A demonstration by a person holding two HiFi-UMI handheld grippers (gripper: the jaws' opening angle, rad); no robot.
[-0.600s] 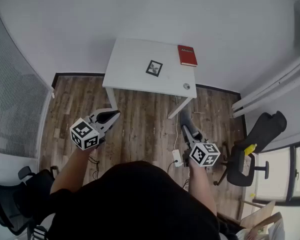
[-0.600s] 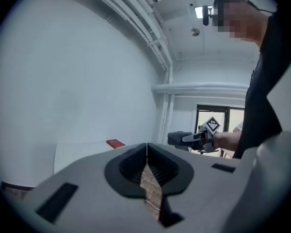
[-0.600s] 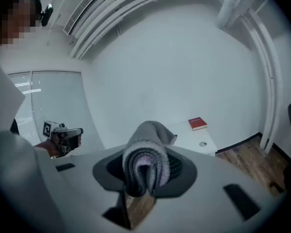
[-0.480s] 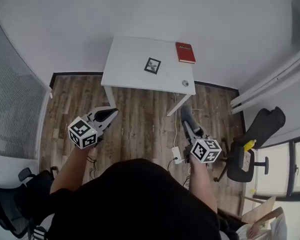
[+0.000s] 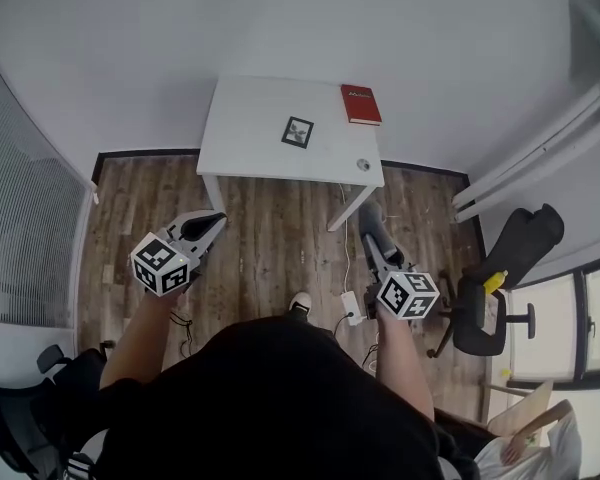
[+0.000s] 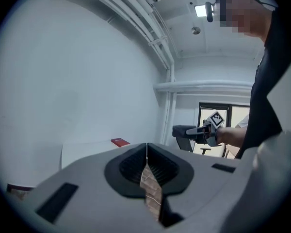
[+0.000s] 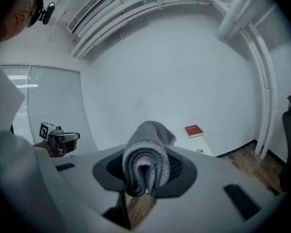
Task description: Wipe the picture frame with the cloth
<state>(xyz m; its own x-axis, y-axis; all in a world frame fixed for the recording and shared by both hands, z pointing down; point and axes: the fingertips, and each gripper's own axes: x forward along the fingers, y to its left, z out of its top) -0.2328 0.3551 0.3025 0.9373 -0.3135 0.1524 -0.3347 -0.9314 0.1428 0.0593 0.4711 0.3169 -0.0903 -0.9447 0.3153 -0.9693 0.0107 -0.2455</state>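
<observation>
Left gripper (image 6: 146, 166): my jaws pressed together, nothing between them.
Right gripper (image 7: 145, 181): my jaws clamped on the folded grey cloth (image 7: 146, 152).
Picture frame (image 5: 298, 132): flat on the white table (image 5: 242, 128), far from both grippers, left of the red book (image 5: 360, 104).
Step, by my judgement: approach. Bring the cloth's fold down flat on the frame; steady the frame's edge with the left.
</observation>
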